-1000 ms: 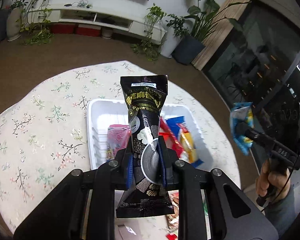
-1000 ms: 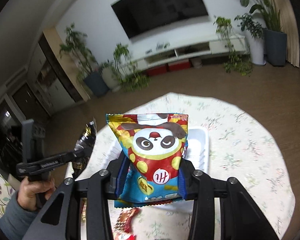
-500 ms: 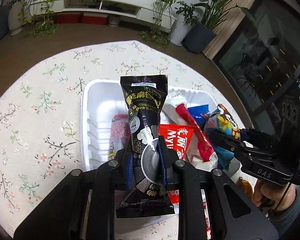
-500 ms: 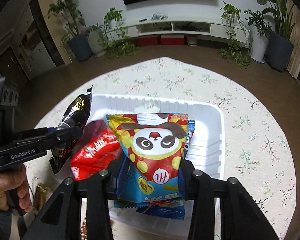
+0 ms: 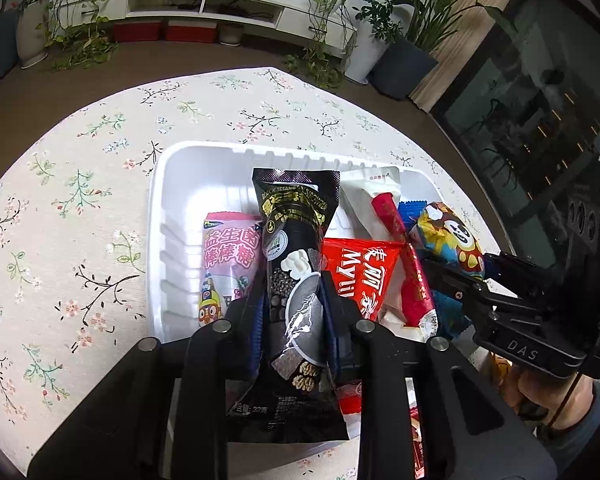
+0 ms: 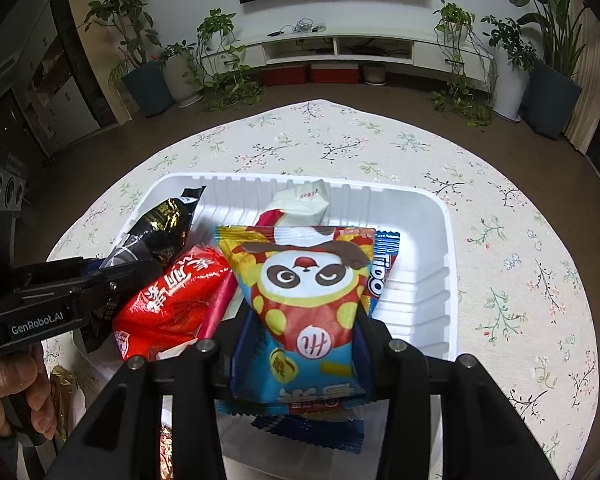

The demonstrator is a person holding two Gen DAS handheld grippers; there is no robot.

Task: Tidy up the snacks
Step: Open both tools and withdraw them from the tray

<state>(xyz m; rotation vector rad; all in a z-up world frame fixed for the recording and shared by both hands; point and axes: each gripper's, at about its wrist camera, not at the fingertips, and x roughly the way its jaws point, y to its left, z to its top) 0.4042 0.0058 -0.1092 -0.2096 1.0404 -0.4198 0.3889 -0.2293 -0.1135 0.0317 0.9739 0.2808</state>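
Your left gripper tilts steeply down over the near edge of the white tray, its jaws just eased a little apart yet with the pads on the black sesame packet, which stands between them above the pink candy bag and red packet. Your right gripper points down likewise at the tray's near edge, clamped on the panda snack bag

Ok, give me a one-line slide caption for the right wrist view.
Right tongs hold a panda-print snack packet over the white plastic tray of snacks on a floral tablecloth.
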